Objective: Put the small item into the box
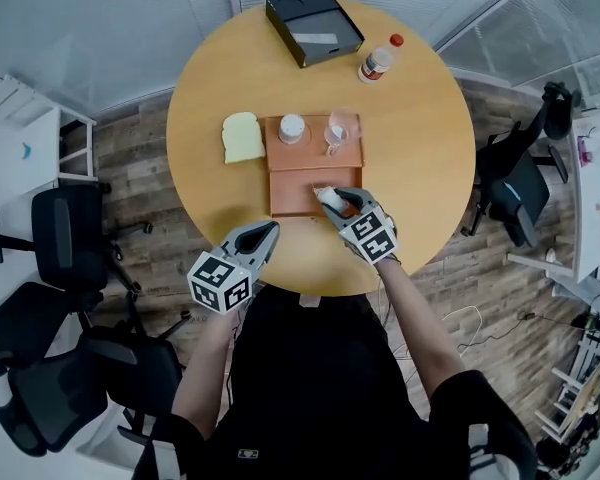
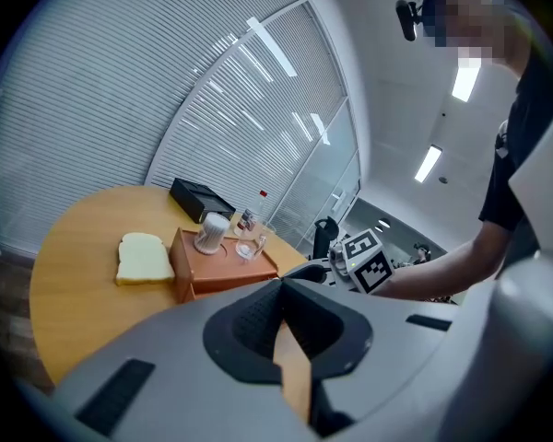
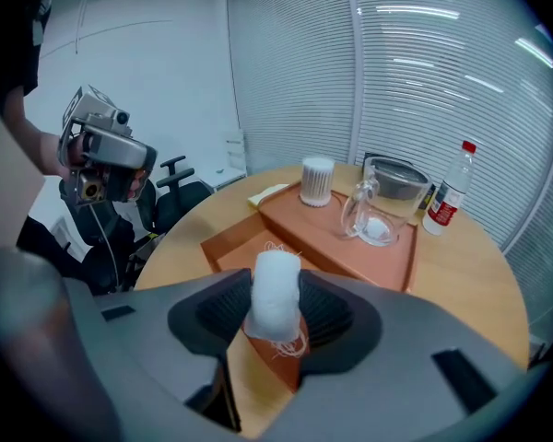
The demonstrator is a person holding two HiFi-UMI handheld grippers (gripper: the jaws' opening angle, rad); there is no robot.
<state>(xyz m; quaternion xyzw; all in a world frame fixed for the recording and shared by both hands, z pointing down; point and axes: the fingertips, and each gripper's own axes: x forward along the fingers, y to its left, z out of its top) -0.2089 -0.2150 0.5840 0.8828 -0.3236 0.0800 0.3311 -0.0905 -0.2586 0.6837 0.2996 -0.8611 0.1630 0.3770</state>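
Note:
An orange-brown box (image 1: pixel 292 194) lies at the middle of the round table, and its near compartment holds nothing. My right gripper (image 1: pixel 333 203) hovers over that compartment's right side, shut on a small white fluffy item (image 1: pixel 326 196). In the right gripper view the white item (image 3: pixel 276 295) stands upright between the jaws, loose threads hanging from it, with the box (image 3: pixel 244 239) just beyond. My left gripper (image 1: pixel 270 230) hangs above the table's near edge, left of the box. Its jaws meet with nothing between them (image 2: pixel 281 313).
The box's far compartment holds a white ribbed jar (image 1: pixel 292 128) and a glass mug (image 1: pixel 341 130). A pale bread-shaped slice (image 1: pixel 242 137) lies left of the box. A black case (image 1: pixel 314 25) and a red-capped bottle (image 1: pixel 379 61) stand at the far edge. Office chairs surround the table.

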